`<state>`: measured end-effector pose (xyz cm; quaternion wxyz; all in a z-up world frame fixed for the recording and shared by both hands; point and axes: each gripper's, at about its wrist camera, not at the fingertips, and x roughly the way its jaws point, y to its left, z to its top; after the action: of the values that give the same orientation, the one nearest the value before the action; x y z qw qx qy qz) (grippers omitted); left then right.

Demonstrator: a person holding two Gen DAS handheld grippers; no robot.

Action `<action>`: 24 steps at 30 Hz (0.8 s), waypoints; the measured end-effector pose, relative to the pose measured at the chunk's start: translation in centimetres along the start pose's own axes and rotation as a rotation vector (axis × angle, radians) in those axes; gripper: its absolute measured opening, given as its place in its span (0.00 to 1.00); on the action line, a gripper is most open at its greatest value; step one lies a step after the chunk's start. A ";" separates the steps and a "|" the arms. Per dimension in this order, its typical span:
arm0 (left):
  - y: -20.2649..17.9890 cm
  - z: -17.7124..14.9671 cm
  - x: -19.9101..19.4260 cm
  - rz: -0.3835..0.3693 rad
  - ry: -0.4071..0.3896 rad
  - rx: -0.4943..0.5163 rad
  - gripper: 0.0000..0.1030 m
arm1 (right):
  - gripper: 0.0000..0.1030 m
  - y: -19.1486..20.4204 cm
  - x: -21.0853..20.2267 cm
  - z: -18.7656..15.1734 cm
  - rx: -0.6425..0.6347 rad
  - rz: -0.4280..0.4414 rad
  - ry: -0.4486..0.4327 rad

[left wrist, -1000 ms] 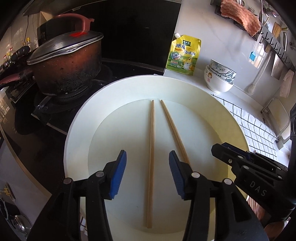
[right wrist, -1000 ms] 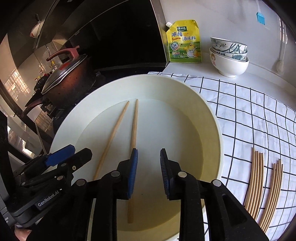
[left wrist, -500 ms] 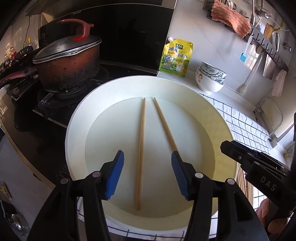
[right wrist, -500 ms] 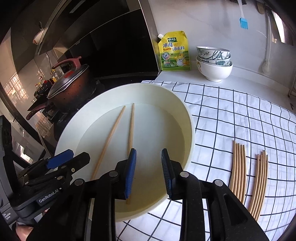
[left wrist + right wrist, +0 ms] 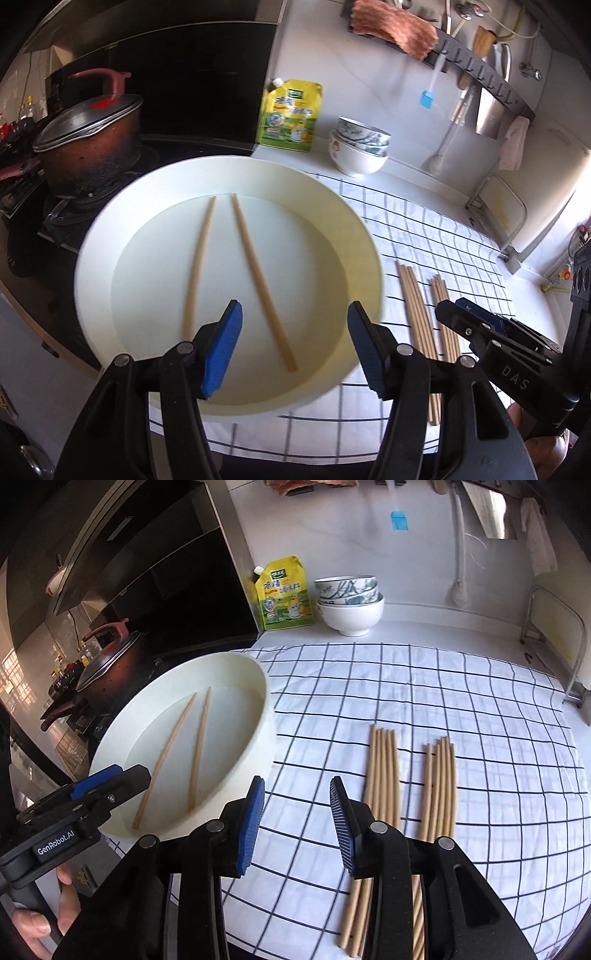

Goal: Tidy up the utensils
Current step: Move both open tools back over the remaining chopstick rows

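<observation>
Chopsticks were the job: two lay loose (image 5: 258,275) in the white basin (image 5: 122,221) at the centre-left of my left view, splayed in a narrow V with their far tips close and near ends apart, while two sorted bundles (image 5: 384,775) lay side by side on the checked cloth (image 5: 480,738), at the lower right of my right view. My left gripper (image 5: 293,347) hung over the near rim of the basin with its jaws spread and just widening, nothing pinched; the near end of one stick showed between the blue pads, below them and untouched. My right gripper (image 5: 297,827) was over bare cloth between basin and bundles, jaws likewise parted and just opening, empty. I judged the step to be fetching the last pair. To do it well I would come down on one stick near its middle, pads square across it, and close gently so it did not roll or flick its neighbour, then lay it parallel against a bundle with the ends flush. The yellow pouch (image 5: 284,594) and stacked bowls (image 5: 349,602) at the top stood well clear.
</observation>
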<state>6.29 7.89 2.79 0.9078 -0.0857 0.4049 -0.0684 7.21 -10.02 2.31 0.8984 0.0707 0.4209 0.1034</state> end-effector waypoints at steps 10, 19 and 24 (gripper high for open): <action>-5.6 -1.4 0.5 -0.051 0.022 0.072 0.59 | 0.36 -6.7 -2.5 -3.0 0.085 -0.095 -0.008; -9.4 -2.7 1.6 -0.061 0.048 0.121 0.60 | 0.37 -10.8 -3.0 -5.0 0.125 -0.156 0.002; -10.7 -3.3 2.3 -0.046 0.058 0.143 0.61 | 0.39 -12.2 -2.9 -5.4 0.127 -0.177 0.003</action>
<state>4.72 -3.36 1.22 0.8976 -0.0277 0.4231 -0.1205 2.79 -22.31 -1.57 0.8970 0.0898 0.4327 -0.0034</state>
